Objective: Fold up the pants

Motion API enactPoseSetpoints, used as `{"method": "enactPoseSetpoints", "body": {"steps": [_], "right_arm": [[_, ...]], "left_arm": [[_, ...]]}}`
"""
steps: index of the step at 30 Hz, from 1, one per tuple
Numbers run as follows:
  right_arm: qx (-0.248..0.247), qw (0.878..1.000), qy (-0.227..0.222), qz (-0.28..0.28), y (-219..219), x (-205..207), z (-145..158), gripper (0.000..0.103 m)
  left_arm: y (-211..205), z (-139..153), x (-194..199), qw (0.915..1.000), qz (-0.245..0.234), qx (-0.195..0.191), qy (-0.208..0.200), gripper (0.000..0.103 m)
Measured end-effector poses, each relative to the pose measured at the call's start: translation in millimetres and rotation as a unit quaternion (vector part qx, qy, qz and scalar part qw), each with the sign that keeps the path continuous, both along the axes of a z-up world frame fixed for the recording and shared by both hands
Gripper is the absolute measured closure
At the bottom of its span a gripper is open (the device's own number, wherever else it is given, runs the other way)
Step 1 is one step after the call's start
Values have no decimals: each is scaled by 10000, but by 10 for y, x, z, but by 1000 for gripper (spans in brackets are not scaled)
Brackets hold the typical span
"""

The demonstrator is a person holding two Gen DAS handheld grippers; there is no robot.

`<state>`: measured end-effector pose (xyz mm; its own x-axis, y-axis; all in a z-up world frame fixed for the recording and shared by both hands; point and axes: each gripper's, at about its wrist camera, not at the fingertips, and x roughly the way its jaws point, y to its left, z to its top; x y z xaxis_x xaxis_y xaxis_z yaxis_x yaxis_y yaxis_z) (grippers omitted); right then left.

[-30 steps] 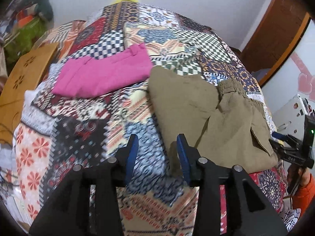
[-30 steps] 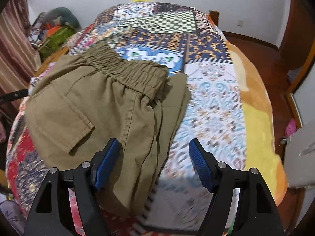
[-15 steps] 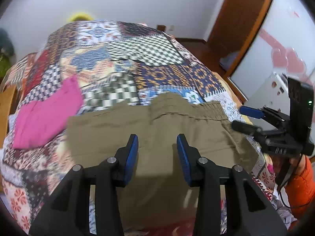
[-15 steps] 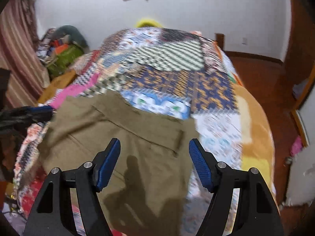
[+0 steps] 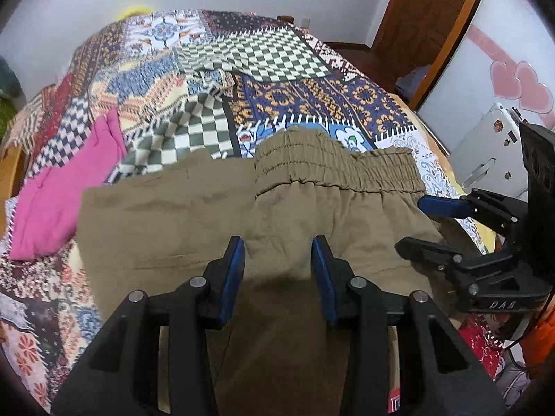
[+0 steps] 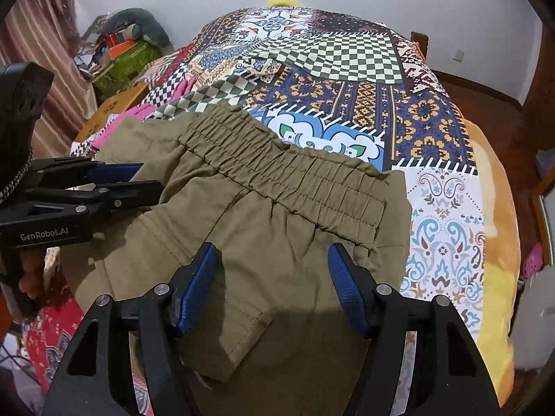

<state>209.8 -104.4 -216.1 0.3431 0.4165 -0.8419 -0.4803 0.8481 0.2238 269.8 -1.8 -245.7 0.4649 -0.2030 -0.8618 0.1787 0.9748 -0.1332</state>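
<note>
Olive-brown pants (image 5: 215,215) lie folded on the patchwork bedspread, their elastic waistband (image 5: 333,166) at the far side. The pants also fill the near half of the right wrist view (image 6: 277,228). My left gripper (image 5: 277,260) is open and empty, hovering over the middle of the pants. My right gripper (image 6: 274,277) is open and empty over the pants just below the waistband. In the left wrist view the right gripper (image 5: 416,223) shows at the pants' right edge. In the right wrist view the left gripper (image 6: 145,178) shows at the pants' left side.
A folded pink garment (image 5: 66,190) lies left of the pants. The patchwork bedspread (image 6: 347,55) covers the bed. A wooden chair (image 6: 111,107) and a pile of bags (image 6: 128,48) stand at the left. A door (image 5: 426,20) is at the right.
Both grippers have swung in over the pants, which now lie as one flatter, squarer folded shape. Both grippers stayed open.
</note>
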Motion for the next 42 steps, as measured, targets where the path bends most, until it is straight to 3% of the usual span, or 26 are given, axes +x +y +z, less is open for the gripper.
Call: {"method": "enactPoseSetpoints", "body": {"steps": [4, 8, 11, 17, 24, 30, 42], "right_arm": [[4, 9996, -113, -245, -127, 2, 131, 40], [-9, 9986, -138, -520, -305, -1, 232, 40], [-157, 9971, -207, -712, -416, -36, 260, 40], [-279, 9947, -134, -983, -547, -106, 162, 40], [-55, 9924, 488, -1125, -642, -95, -75, 40], [26, 9910, 720, -1129, -659, 26, -208, 32], [369, 9916, 833, -920, -591, 314, -316, 28]], "left_arm": [[79, 167, -136, 9995, 30, 200, -236, 60], [277, 320, -271, 9980, 252, 304, -490, 40], [475, 387, -360, 9967, 446, 322, -600, 33], [853, 267, -471, 9949, 894, 235, -401, 30], [996, -45, -478, 9940, 1095, 37, 55, 30], [942, -224, -346, 9946, 1004, -22, 275, 30], [769, -299, -57, 9963, 777, -203, 311, 30]]}}
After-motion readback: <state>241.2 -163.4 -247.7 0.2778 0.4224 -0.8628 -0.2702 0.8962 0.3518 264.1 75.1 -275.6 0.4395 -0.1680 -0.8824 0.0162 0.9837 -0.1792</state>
